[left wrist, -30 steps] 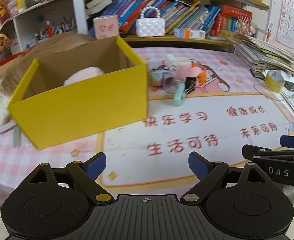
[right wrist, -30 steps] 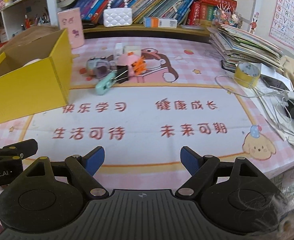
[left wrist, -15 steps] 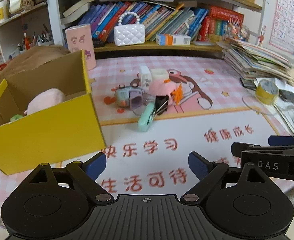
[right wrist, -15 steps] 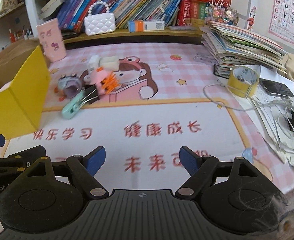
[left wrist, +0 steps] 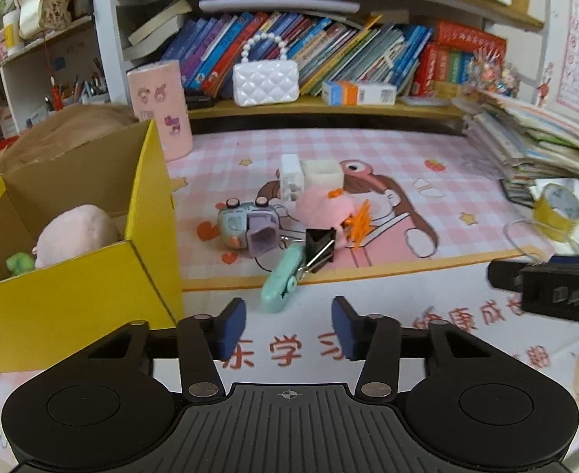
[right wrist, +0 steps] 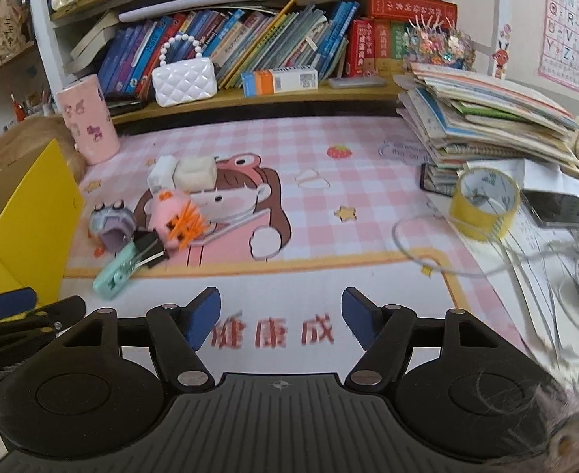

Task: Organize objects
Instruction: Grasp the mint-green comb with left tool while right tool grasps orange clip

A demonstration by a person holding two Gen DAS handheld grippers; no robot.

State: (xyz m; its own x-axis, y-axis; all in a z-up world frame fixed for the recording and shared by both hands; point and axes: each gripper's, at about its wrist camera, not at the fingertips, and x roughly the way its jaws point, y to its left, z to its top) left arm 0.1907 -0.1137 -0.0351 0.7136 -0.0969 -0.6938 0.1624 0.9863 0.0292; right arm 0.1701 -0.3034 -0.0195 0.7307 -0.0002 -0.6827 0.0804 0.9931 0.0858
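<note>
A yellow cardboard box (left wrist: 92, 291) stands at the left and holds a pink plush (left wrist: 74, 232). A cluster of small things lies mid-table: a mint-green clip (left wrist: 281, 280), a black binder clip (left wrist: 321, 244), a pink toy with orange spikes (left wrist: 329, 209), a purple-blue toy camera (left wrist: 246, 224) and a white cube (left wrist: 321, 173). My left gripper (left wrist: 287, 327) is open and empty, just short of the mint clip. My right gripper (right wrist: 279, 319) is open and empty, to the right of the cluster (right wrist: 159, 228).
A pink patterned cup (left wrist: 163, 110) stands behind the box. A bookshelf with a white quilted purse (left wrist: 266, 82) runs along the back. A stack of books (right wrist: 486, 126), a yellow tape roll (right wrist: 482, 205), a phone (right wrist: 561, 209) and cables lie at the right.
Both grippers have moved forward and to the right toward the cluster of small things; the box has slid to the left of both views. Both stay open.
</note>
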